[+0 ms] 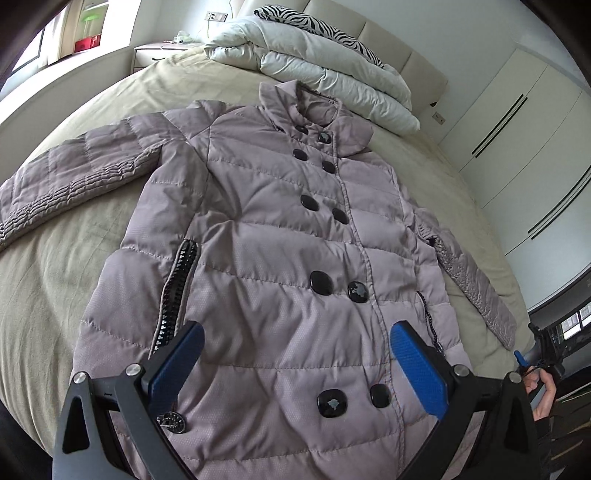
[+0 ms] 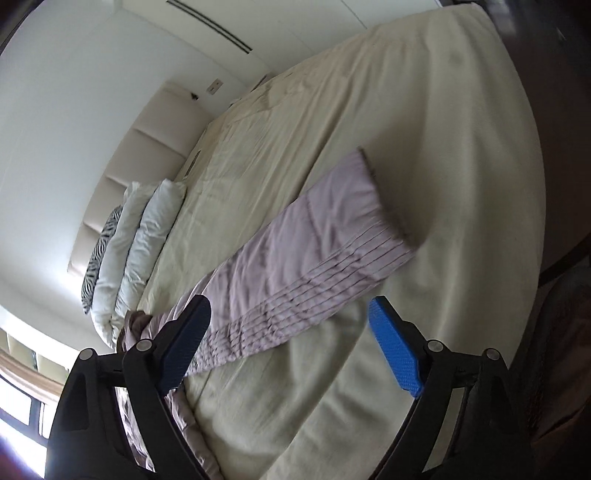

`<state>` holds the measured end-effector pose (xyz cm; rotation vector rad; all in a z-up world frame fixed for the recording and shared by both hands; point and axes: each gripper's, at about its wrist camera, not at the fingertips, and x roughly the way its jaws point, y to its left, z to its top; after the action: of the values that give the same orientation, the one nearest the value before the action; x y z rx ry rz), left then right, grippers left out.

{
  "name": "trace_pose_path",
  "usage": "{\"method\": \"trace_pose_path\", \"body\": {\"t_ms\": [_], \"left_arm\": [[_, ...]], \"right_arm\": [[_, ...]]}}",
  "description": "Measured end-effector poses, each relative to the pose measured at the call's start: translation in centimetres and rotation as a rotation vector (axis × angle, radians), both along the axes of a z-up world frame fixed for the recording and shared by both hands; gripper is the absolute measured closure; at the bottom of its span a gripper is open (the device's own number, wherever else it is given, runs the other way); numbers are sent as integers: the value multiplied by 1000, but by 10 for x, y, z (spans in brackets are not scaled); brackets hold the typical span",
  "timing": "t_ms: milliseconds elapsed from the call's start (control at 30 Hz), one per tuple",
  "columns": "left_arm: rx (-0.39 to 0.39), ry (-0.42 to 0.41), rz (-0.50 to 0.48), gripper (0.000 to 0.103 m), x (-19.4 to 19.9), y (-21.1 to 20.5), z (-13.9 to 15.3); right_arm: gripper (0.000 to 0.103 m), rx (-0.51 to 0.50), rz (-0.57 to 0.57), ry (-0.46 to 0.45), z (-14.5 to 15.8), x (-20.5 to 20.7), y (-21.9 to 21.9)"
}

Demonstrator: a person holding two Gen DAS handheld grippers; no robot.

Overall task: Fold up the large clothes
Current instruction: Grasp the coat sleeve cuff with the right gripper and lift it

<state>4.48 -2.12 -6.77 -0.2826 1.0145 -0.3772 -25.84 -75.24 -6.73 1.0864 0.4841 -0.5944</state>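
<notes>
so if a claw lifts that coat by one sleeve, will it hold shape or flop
Probably flop: the coat is soft quilted padding, lying creased on the bed. Its sleeve drapes limp, so the body would likely trail behind. The puffy fill suggests it's light for its bulk, and the smooth shell may slip.

coat [image 1: 266,236]: mauve-grey, black buttons | bed sheet [image 1: 74,280]: beige | duvet [image 1: 317,70]: white | pillow [image 1: 325,26]: zebra-striped | gripper pads [image 1: 417,365]: blue

Bed [image 1: 110,92], beige sheet, lightly creased. Quilted mauve coat [image 1: 266,258] lies flat on it, front up, buttoned, sleeves spread to either side. Folded white duvet [image 1: 314,70] lies at the headboard end, zebra-print pillow [image 1: 325,22] just behind it.
</notes>
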Motion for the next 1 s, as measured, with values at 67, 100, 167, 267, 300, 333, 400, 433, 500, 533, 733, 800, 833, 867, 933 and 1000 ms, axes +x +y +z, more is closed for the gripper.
{"method": "trace_pose_path", "body": {"t_ms": [67, 100, 167, 267, 300, 333, 400, 433, 500, 533, 733, 800, 833, 867, 933, 1000], "left_arm": [[-12, 1, 3, 0, 3, -2, -1], [-15, 5, 2, 0, 5, -5, -1], [-22, 15, -2, 0, 8, -9, -4], [-38, 29, -15, 0, 10, -17, -8], [-39, 33, -21, 0, 10, -20, -9], [-39, 37, -29, 0, 10, -23, -10], [-48, 42, -48, 0, 10, -28, -12], [-52, 42, -55, 0, 9, -30, -12], [-51, 38, -61, 0, 8, -32, -12], [-54, 37, -60, 0, 8, -31, -11], [-58, 10, -50, 0, 6, -22, -6], [-54, -4, -44, 0, 4, -17, -4], [-55, -10, -39, 0, 3, -14, -3], [-59, -17, -35, 0, 2, -11, -2], [-67, -27, -24, 0, 1, -2, -1], [-67, -36, -9, 0, 0, 7, 0]], "right_arm": [[17, 48, -44, -28, -17, -14, -37], [17, 74, -47, -43, -26, -18, -51], [22, 124, -47, -51, -44, -23, -79], [25, 121, -8, -54, -59, -20, -101], [25, 111, 4, -40, -61, -15, -104], [25, 107, 18, -24, -65, -9, -106], [27, 110, 37, -9, -71, 1, -113], [31, 109, 37, -1, -74, 3, -118], [44, 88, 50, 40, -70, 14, -114], [64, 66, 65, 62, -66, 18, -113], [80, -158, 147, 211, -3, 62, -45], [81, -242, 200, 216, 25, 81, -15], [81, -282, 235, 213, 37, 92, 1], [81, -330, 278, 212, 54, 108, 26], [81, -424, 381, 202, 82, 144, 84], [81, -485, 507, 180, 102, 179, 152]]}}
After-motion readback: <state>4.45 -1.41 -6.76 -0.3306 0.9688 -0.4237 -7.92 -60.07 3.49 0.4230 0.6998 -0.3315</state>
